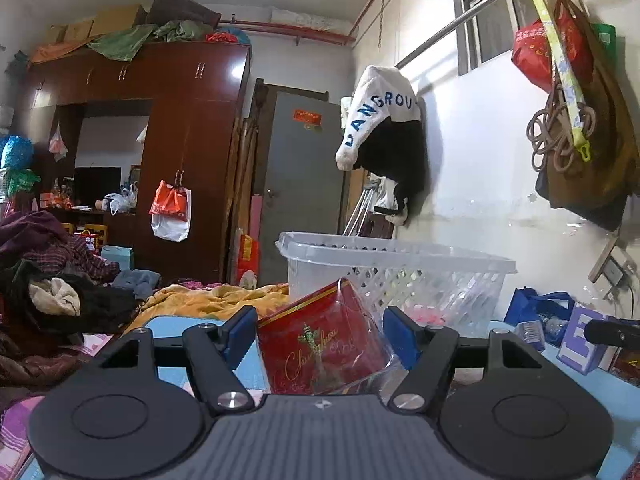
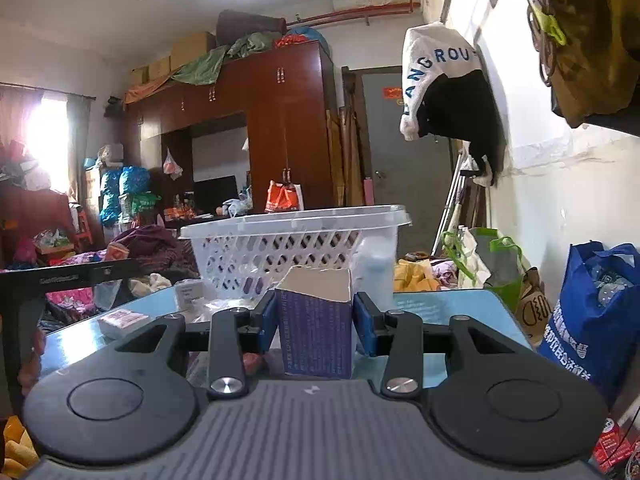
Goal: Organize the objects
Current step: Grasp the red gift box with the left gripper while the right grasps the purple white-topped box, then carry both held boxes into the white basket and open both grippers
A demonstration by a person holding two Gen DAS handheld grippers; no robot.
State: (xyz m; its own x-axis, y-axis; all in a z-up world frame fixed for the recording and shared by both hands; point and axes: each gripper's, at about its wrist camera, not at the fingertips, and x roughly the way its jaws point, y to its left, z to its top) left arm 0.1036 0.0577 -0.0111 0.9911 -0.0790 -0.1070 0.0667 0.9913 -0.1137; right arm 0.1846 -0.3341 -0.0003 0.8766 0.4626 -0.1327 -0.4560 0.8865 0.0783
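My left gripper [image 1: 320, 332] is shut on a red box with gold lettering [image 1: 320, 344]. The box is wrapped in clear plastic and is held tilted above the light blue table [image 1: 172, 328]. Right behind it stands a white lattice basket [image 1: 400, 258]. My right gripper [image 2: 316, 320] is shut on an upright purple carton with an open top [image 2: 318, 328], its blue pads pressing both sides. In the right wrist view the basket [image 2: 296, 222] stands just past the carton on the table [image 2: 440, 306].
A small flat white box [image 2: 120, 322] and another white box [image 2: 188, 292] lie on the table's left part. A blue bag [image 2: 592, 320] and a green-handled bag [image 2: 496, 264] stand by the right wall. A bed heaped with clothes [image 1: 52, 264] is at left.
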